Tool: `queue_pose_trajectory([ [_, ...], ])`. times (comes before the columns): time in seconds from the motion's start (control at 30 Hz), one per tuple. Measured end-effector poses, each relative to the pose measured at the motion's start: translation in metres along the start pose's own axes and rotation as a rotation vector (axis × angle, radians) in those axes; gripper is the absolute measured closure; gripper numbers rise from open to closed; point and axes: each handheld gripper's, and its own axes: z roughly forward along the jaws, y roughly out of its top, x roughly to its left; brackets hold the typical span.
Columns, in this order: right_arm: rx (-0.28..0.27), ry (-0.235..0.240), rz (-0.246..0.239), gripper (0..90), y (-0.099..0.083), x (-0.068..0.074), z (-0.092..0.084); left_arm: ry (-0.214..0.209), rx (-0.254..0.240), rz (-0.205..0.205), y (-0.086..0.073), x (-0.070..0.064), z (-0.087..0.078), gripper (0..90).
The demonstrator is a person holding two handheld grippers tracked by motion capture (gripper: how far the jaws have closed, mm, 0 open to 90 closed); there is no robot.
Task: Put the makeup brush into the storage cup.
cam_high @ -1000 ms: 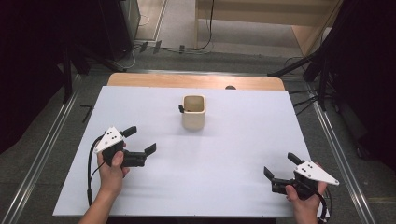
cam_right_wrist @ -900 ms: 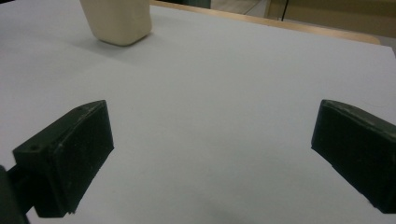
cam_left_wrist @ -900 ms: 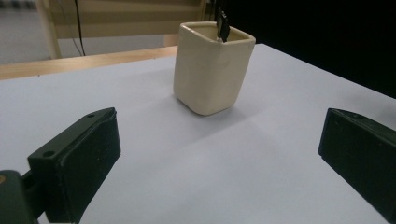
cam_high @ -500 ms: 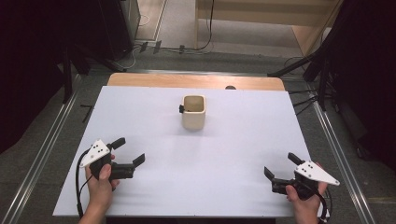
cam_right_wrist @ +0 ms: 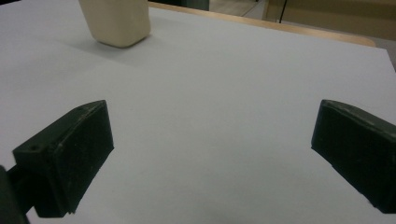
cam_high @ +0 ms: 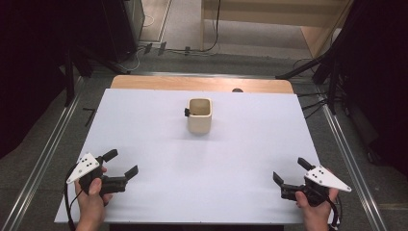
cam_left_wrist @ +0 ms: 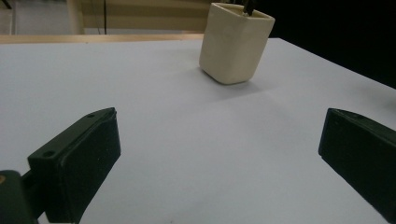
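Both claws idle, jaws spread wide, gripping nothing.
Left claw (cam_high: 120, 163) and right claw (cam_high: 288, 171) low over white bench (cam_high: 144, 125); cream square ceramic cup (cam_high: 199, 115) stands upright well ahead of both, between their lines.

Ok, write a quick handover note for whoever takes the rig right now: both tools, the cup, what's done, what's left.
Left tool: open, holding nothing, low over the near left of the white table.
Right tool: open, holding nothing, near right corner.
Cream cup: upright at the table's far middle, apart from both tools; something small and dark sits at its rim.
Done: nothing that can be told from how things lie.
Left: probably a reach to the cup; either tool would have to travel forward.
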Motion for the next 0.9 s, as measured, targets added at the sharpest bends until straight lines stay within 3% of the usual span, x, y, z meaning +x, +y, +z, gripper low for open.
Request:
queue_pose_trajectory([
  [0.1,0.001,0.001,-0.005,0.0,0.0,0.001,0.0,0.008,0.002,-0.012,-0.004,0.003,-0.007,0.0],
  [0.27,0.005,-0.002,0.002,0.0,-0.001,0.0,0.001,0.039,-0.001,0.011,-0.005,0.005,-0.02,0.0],
  [0.5,0.005,-0.008,-0.004,0.0,-0.001,0.0,0.001,0.057,-0.013,-0.015,-0.01,0.01,-0.031,0.0],
  [0.7,0.007,-0.018,-0.002,0.0,-0.001,0.0,0.0,0.086,-0.021,-0.014,-0.009,0.016,-0.037,0.0],
  [0.9,0.004,-0.023,-0.006,0.0,-0.001,0.001,0.0,0.078,-0.013,-0.003,-0.009,0.017,-0.037,0.0],
])
